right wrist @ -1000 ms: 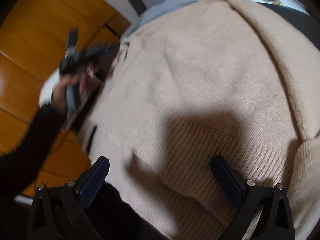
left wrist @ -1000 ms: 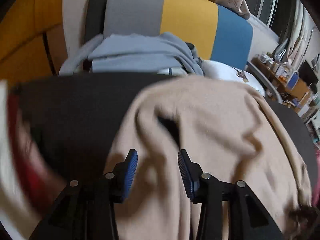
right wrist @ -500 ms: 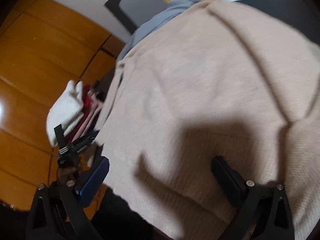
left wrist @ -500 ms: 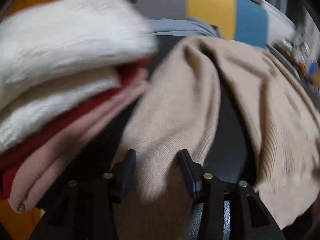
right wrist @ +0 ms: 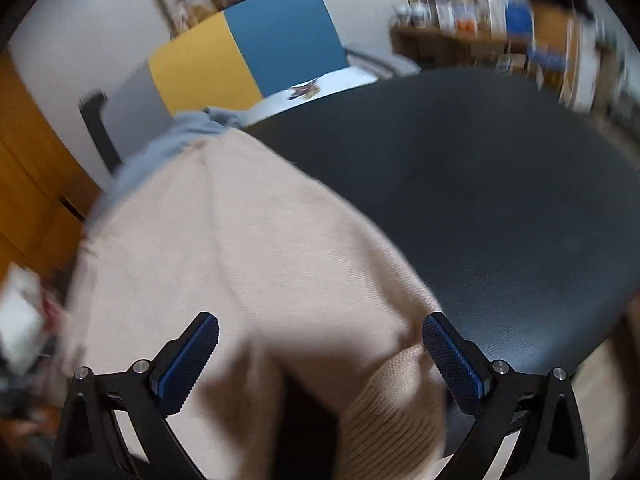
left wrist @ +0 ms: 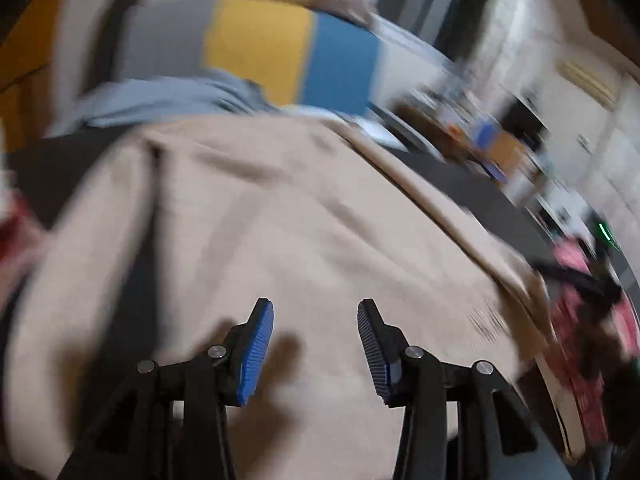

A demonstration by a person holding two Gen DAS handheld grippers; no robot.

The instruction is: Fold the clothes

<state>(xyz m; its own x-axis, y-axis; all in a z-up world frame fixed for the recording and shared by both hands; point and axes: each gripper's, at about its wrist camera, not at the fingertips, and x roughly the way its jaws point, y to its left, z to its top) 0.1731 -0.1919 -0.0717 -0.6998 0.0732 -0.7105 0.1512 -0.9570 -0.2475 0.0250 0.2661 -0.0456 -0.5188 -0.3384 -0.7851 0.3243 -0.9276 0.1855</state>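
A beige knit sweater point(left wrist: 304, 224) lies spread over a round black table point(left wrist: 496, 208). My left gripper point(left wrist: 316, 340) hovers open just above the near part of it, nothing between the blue pads. In the right wrist view the same sweater point(right wrist: 248, 248) covers the left half of the black table point(right wrist: 500, 200), and its ribbed hem point(right wrist: 392, 412) sits folded at the near edge. Wide open, my right gripper point(right wrist: 320, 360) straddles that near edge, holding nothing. Both views are blurred by motion.
A grey-blue garment point(left wrist: 168, 100) lies behind the sweater, before a grey, yellow and blue chair back point(left wrist: 256, 44). White and red folded clothes point(right wrist: 24, 312) sit at the left. A pink patterned cloth point(left wrist: 584, 340) and cluttered shelves point(right wrist: 500, 28) lie to the right.
My left gripper swung back from the stack of folded clothes to over the sweater. The right gripper drew toward the sweater's right side, bringing bare black table into view. Both stayed open.
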